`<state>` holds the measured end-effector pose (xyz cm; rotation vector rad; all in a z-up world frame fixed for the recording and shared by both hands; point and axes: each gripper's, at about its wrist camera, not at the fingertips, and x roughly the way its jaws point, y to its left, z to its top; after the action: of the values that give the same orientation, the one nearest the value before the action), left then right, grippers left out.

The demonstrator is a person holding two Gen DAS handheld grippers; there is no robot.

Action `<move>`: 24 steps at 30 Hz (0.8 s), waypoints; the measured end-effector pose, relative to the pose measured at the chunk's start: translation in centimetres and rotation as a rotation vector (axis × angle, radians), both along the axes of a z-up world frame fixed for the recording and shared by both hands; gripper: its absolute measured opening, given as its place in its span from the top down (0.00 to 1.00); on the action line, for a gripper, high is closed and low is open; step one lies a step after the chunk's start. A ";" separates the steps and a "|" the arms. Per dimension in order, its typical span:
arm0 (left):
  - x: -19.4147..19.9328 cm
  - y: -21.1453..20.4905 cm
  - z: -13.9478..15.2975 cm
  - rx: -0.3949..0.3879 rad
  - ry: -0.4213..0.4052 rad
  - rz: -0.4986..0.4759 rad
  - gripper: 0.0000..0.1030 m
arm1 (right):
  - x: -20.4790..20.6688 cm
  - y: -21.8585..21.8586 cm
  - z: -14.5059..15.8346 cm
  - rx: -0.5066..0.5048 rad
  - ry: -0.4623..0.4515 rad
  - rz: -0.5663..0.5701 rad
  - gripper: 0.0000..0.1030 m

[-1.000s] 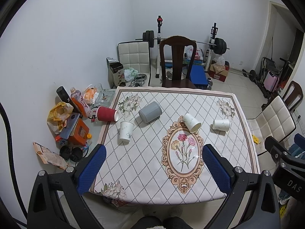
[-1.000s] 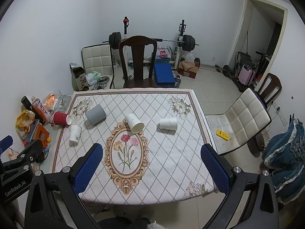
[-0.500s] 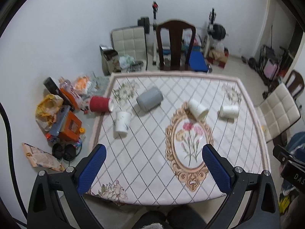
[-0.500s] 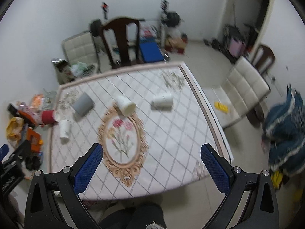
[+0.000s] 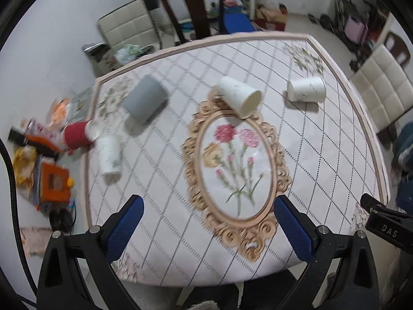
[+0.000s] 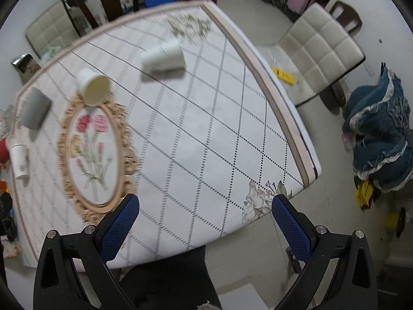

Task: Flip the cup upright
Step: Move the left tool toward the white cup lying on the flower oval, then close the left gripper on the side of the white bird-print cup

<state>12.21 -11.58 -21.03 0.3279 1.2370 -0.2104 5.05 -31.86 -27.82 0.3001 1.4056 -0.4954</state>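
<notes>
Several cups lie on a patterned tablecloth (image 5: pixel 165 186). A white paper cup (image 5: pixel 238 96) lies on its side at the top of the floral oval, also seen in the right wrist view (image 6: pixel 93 85). Another white cup (image 5: pixel 306 89) lies on its side at the right (image 6: pixel 164 56). A grey cup (image 5: pixel 145 99) lies tipped at the left (image 6: pixel 35 108). A red cup (image 5: pixel 77 134) lies at the left edge. A white cup (image 5: pixel 109 154) stands mouth down beside it (image 6: pixel 19 160). My left gripper (image 5: pixel 206 222) is open and empty above the near edge. My right gripper (image 6: pixel 205 221) is open and empty.
A dark wooden chair (image 5: pixel 192 5) and a cream padded chair (image 5: pixel 126 25) stand beyond the table. Another cream chair (image 6: pixel 320 51) stands at the right. Clutter (image 5: pixel 44 170) lies on the floor at the left. Blue cloth (image 6: pixel 379 139) is heaped at the right.
Both grippers have moved forward and tilted down toward the table, so the cups appear larger and nearer. No cup has moved. Both grippers stay open.
</notes>
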 end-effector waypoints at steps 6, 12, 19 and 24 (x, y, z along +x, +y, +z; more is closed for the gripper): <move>4.6 -7.7 -2.9 0.093 -0.004 -0.150 0.01 | 2.9 -5.9 -5.2 0.065 0.087 -0.036 0.00; 8.9 -14.7 -4.9 0.172 -0.044 -0.331 0.01 | 6.2 -10.6 -8.9 0.093 0.137 -0.042 0.00; 11.4 -21.6 -7.8 0.252 -0.050 -0.630 0.03 | 9.4 -13.9 -11.0 0.102 0.155 -0.049 0.00; 11.7 -24.8 -10.0 0.297 -0.031 -0.794 0.15 | 10.0 -15.7 -12.6 0.114 0.183 -0.062 0.00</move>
<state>23.90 -36.34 -31.02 1.0739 1.0529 -0.6994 15.01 -47.57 -40.38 0.3990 1.6100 -0.5043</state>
